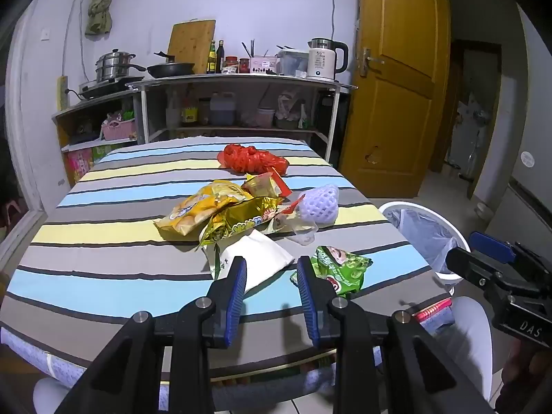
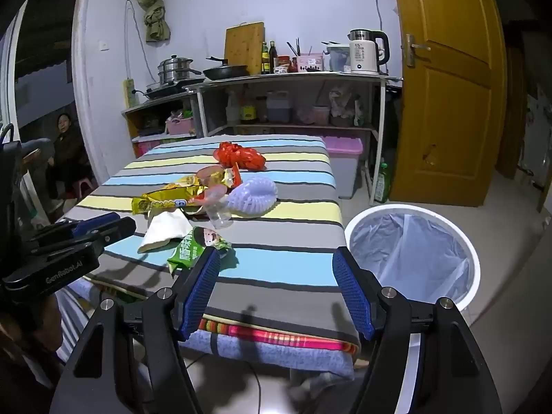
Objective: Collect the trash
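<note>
The striped-cloth table [image 1: 103, 227] serves as landmark. The white round plastic-lined bin [image 2: 414, 238] stands beside its right edge. Wrappers are heaped mid-table; the green crinkled snack wrapper [image 1: 339, 269] lies nearest its front edge. 2 tools are held empty: left gripper [image 1: 272, 289] part-open, right gripper [image 2: 276, 286] fully spread. The green wrapper should be pinched first; the white paper bag [image 1: 255, 258] overlaps nearby.

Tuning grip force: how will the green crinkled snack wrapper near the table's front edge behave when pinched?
The green crinkled snack wrapper looks empty and flattened, so probably very light and floppy. Its creased film would likely crumple between pads rather than resist. Lying flat on the striped tablecloth, it may slide or snag the cloth.
</note>
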`<state>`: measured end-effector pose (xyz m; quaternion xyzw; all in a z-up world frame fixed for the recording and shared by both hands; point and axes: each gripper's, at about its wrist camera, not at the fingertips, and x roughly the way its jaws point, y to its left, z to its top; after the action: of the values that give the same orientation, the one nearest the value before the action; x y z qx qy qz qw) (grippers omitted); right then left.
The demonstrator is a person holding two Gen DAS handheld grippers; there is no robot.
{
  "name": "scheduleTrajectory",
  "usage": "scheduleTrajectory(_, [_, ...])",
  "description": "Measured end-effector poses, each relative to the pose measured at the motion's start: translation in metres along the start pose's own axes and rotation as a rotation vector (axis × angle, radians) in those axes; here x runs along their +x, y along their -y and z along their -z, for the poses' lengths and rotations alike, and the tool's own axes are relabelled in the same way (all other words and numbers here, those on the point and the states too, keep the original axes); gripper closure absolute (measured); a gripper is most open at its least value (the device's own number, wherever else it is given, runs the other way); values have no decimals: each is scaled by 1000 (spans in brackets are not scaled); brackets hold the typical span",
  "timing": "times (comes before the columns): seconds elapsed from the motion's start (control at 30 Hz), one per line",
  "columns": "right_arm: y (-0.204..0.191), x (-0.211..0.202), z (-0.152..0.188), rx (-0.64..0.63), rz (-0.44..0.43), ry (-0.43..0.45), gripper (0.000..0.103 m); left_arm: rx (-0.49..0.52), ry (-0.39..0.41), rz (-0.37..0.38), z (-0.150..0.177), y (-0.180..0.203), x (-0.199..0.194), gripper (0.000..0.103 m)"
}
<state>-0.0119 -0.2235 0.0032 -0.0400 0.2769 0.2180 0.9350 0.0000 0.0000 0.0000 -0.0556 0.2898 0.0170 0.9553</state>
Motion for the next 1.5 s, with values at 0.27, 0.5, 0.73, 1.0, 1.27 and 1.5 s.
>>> scheduleTrajectory(0.27, [0, -2, -1, 4, -4, 8, 35, 6, 3, 9, 0, 1, -4, 73])
scheduleTrajectory(0.5, [-1, -2, -1, 5, -3, 8, 35, 0, -1, 22, -3, 1, -3, 73])
scheduleTrajectory(0.73, [2, -1, 0, 4, -5, 9, 35, 1, 10, 24, -1, 2, -8, 73])
scheduleTrajectory(1.0, [-2, -4, -2, 5, -2, 11, 35, 4, 13, 25, -2, 3, -10, 73])
scheduleTrajectory(1.27, [-3, -3, -1, 5, -3, 12, 35, 5, 15, 25, -2, 4, -11, 73])
scheduleTrajectory(1.5, [-5, -5, -1, 4, -4, 11, 35, 6, 17, 26, -3, 4, -11, 73])
